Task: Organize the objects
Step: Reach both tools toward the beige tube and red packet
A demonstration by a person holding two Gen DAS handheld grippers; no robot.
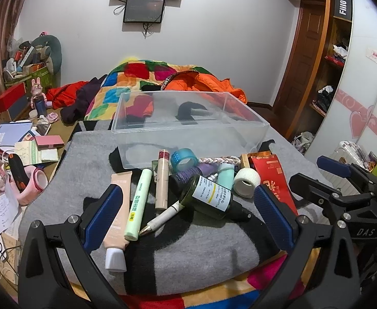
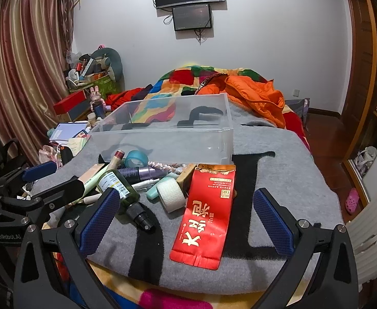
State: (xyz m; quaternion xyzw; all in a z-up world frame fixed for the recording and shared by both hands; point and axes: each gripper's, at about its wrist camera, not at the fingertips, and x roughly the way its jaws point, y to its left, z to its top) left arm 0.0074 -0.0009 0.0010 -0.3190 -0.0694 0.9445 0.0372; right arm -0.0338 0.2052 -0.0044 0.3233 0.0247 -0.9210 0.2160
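A clear plastic box [image 1: 261, 128] [image 2: 227, 139] stands empty on the grey blanket [image 1: 85, 170]. In front of it lies a pile: a beige tube [image 1: 117, 216], a pale green tube [image 1: 138, 203], a pen [image 1: 162, 217], a dark green bottle [image 1: 211, 195] [image 2: 119, 185], a white tape roll [image 1: 247, 181] [image 2: 171, 195], a blue tape roll [image 1: 183, 158] and a red packet [image 2: 204, 216]. My left gripper [image 1: 186, 216] is open around the tubes and bottle, just above them. My right gripper [image 2: 186, 219] is open over the red packet and holds nothing.
A colourful quilt [image 1: 142, 77] and an orange jacket [image 2: 255, 97] lie on the bed behind the box. Clutter covers the floor at left [image 1: 29, 154]. A wardrobe [image 1: 330, 64] stands at right. The bed's front edge is close below the grippers.
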